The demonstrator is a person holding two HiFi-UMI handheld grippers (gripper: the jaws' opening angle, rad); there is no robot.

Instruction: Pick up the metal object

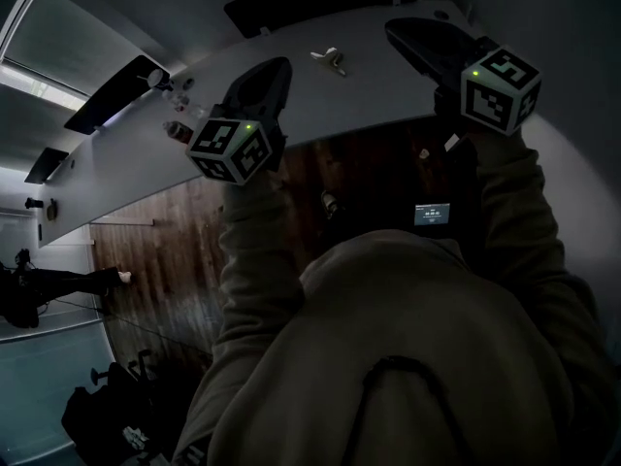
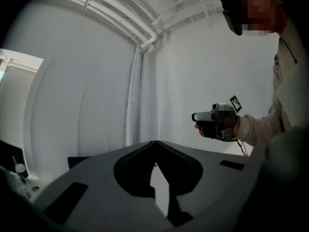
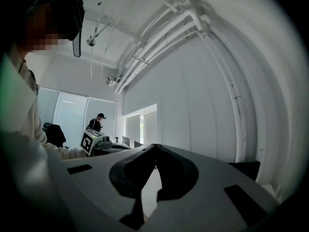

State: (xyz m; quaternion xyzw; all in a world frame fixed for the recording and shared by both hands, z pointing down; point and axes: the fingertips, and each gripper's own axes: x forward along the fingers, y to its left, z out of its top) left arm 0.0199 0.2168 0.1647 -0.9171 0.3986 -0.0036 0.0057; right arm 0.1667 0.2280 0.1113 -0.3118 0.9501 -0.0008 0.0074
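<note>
In the head view a small pale metal object (image 1: 330, 60) lies on the white table (image 1: 378, 90), between my two grippers and a little beyond them. My left gripper (image 1: 279, 66) is held over the table's near edge, left of the object, with its marker cube (image 1: 231, 149) toward me. My right gripper (image 1: 395, 29) is held right of the object. Both point up and away from the table, so their own views show only walls and ceiling pipes. The left gripper (image 2: 155, 142) and the right gripper (image 3: 155, 146) each have their tips together with nothing between them.
Small bottles (image 1: 179, 130) stand at the table's left part. Dark chair backs (image 1: 114, 92) line the far side. A wooden floor (image 1: 165, 260) lies below the near edge. A person (image 3: 96, 123) stands far off by the windows.
</note>
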